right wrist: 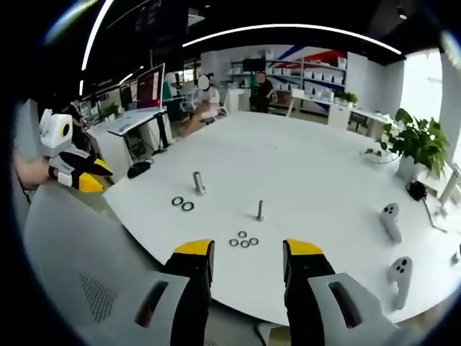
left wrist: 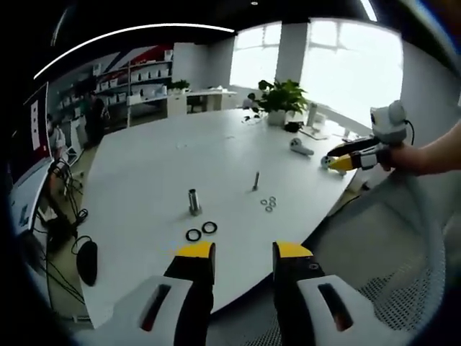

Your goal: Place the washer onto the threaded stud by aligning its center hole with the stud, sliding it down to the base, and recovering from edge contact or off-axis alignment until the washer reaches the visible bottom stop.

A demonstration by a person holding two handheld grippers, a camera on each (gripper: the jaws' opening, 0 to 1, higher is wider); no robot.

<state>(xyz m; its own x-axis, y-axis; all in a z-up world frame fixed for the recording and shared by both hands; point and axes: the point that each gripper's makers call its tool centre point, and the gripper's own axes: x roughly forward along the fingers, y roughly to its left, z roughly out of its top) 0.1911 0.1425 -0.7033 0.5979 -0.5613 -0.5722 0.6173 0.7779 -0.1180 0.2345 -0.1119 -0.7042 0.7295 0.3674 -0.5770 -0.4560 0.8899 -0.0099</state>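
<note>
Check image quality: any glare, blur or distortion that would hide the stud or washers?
Left gripper view: windows blown out, white table bright, yet the threaded stud and small washers read clearly; fisheye bends the table edge. Right gripper view: even lighting, stud and washers soft but distinct; ceiling light strip curves with the distortion.

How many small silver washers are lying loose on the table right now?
4 washers, clustered on the white table just in front of the thin threaded stud, all flat and off it. In the left gripper view the cluster is too small to count surely.
</note>
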